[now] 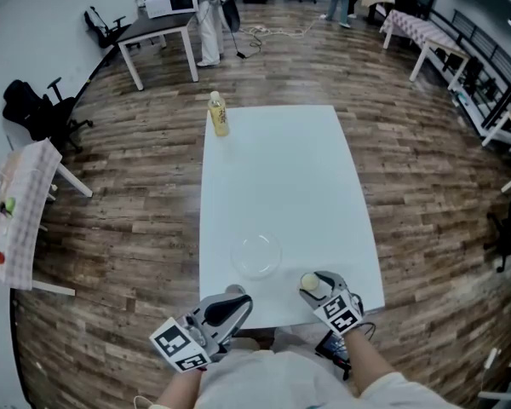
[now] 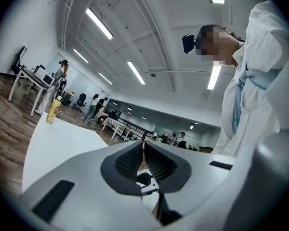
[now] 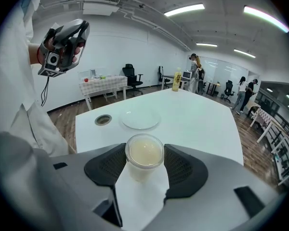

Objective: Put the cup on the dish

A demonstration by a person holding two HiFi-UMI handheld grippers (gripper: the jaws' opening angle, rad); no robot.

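Observation:
A clear plastic cup [image 1: 310,282] filled with a pale liquid stands on the white table [image 1: 281,169] near its front edge. My right gripper [image 1: 315,285] is around it. In the right gripper view the cup [image 3: 144,154] fills the gap of the right gripper [image 3: 144,150], and both dark pads lie against its rim. The clear round dish [image 1: 255,256] lies flat on the table to the cup's left and slightly farther, also visible as the dish [image 3: 140,119] beyond the cup. My left gripper [image 1: 236,298] hovers at the table's front edge, shut and empty; from its own camera, the left gripper [image 2: 143,146] points upward.
A yellow bottle [image 1: 219,114] stands at the table's far left corner. A round cable hole [image 3: 103,120] sits in the tabletop left of the dish. Wooden floor surrounds the table, with other tables, chairs and people farther off.

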